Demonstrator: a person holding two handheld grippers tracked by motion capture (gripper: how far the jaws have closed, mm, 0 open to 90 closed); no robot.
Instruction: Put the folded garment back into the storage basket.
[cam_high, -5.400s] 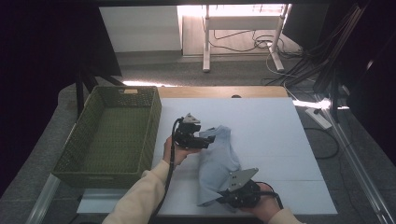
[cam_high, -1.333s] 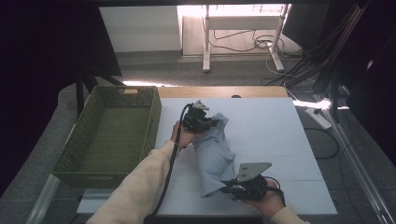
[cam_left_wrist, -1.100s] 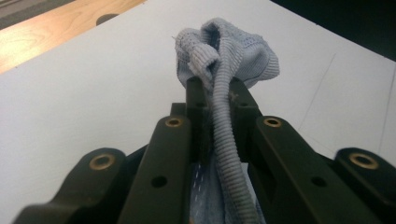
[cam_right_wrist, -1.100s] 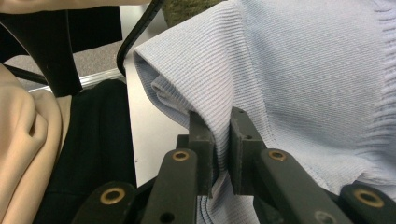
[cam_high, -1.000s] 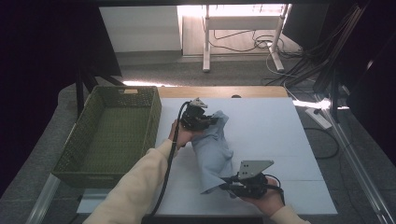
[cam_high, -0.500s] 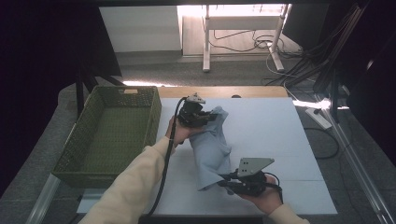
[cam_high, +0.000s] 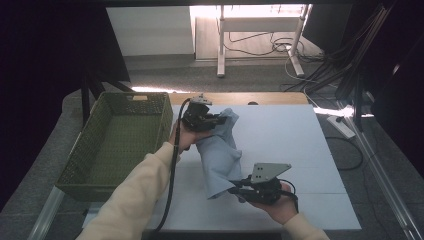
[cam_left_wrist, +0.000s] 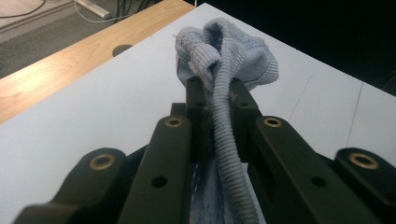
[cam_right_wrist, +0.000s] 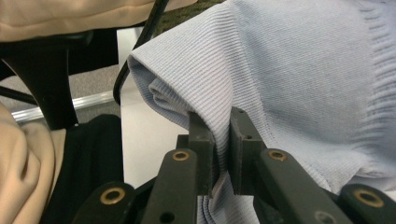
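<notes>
With each hand-held gripper, left and right, clamped on only an edge of the blue knit garment, a harder stretch could pull the fabric free.

Dim room, grey carpet floor, white table legs, loose cables, bright light beyond.

You have a pale blue ribbed knit cloth at the frame's centre, bunched, stretched diagonally from upper end to lower right.
</notes>
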